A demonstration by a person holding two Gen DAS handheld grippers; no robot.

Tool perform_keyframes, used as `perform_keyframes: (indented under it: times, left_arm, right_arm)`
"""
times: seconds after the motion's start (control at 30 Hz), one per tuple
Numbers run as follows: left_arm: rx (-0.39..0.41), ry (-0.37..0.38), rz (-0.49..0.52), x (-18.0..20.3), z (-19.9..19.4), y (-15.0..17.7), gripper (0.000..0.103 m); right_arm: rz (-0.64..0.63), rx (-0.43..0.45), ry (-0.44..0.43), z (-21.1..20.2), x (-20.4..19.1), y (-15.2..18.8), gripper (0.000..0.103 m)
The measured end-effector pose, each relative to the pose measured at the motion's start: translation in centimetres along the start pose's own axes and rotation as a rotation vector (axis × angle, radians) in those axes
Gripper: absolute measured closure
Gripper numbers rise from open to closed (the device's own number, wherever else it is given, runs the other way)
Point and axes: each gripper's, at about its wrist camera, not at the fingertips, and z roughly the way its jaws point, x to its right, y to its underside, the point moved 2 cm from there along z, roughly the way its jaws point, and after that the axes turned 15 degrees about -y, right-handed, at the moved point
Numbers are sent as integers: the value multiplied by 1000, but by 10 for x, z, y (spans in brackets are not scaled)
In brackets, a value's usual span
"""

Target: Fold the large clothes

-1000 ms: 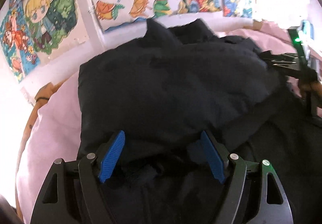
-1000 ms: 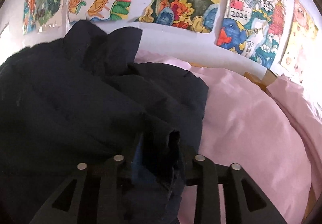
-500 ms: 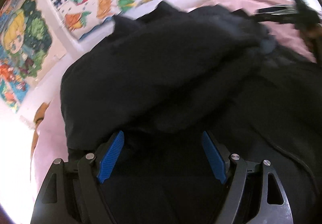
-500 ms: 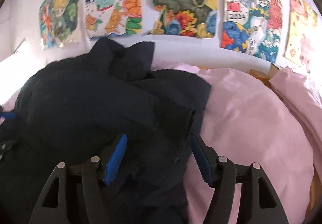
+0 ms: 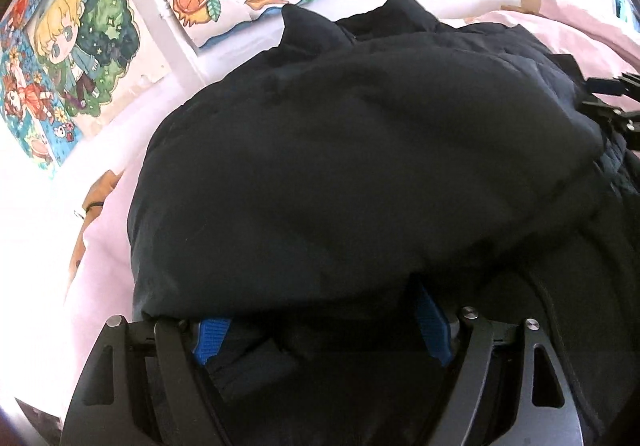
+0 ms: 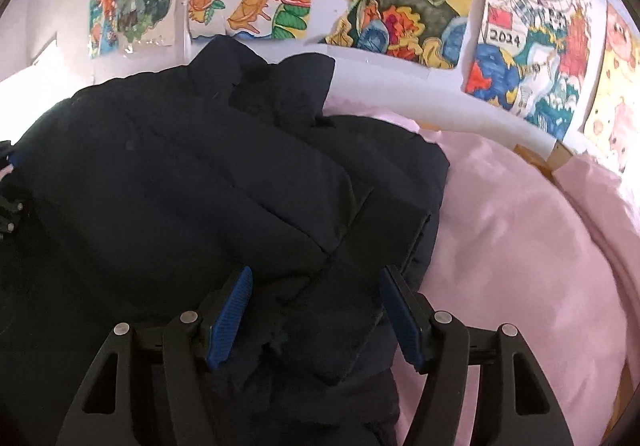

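A: Left wrist view, surface and room?
B: Pale pink bedsheet (image 5: 100, 246) over a bed; white wall hung with colourful hand-drawn paper posters (image 5: 80, 45). A bulky dark navy padded jacket (image 5: 360, 149) lies folded in a heap across the sheet.
A: Tongs there?
B: Left gripper (image 5: 320, 330), blue pads set wide, tips tucked under the jacket's near fold; no pad visibly presses on cloth. The right gripper (image 5: 608, 101) shows at the jacket's far right edge.
A: Right wrist view?
B: Same sheet (image 6: 520, 246), same posters (image 6: 528, 45); jacket (image 6: 200, 185) fills the left, its quilted edge beside bare sheet.
A: Tongs?
B: Right gripper (image 6: 316, 310), jaws apart, a jacket flap lying loose between the pads, not clamped.
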Motion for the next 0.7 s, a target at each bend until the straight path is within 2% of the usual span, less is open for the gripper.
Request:
perform_keyframes:
  times: [0.1,0.17,0.27,0.33,0.43,0.5,0.6,0.7]
  left_arm:
    - [24,45,15,-3,-18,11,27]
    - [50,96,8,-10,-36,19,27]
    - [88,196,-17,-23,-63,27,27]
    - [120,236,-46,-34,-77,21,27]
    - [135,264,-109,-51,-85,-8,23]
    - [150,255,-129,-58,-83,-32,19]
    - [157,245,-155,-66,-65,-81,16]
    - [137,255,-195,-74,-25,-137,16]
  right_arm:
    - [8,11,-22,-8,1,1,36]
    - [30,22,-63,-15,3,1,29]
    - [43,36,-94,-23,2,0,25]
    - [47,48,-116,-29,1,-5,24]
    - [54,78,-132,-38,0,-24,20]
    - [95,85,-160,-37,3,-43,19]
    - [176,70,-218,-25,15,-74,19]
    - [267,39,-215,0,36,-108,19]
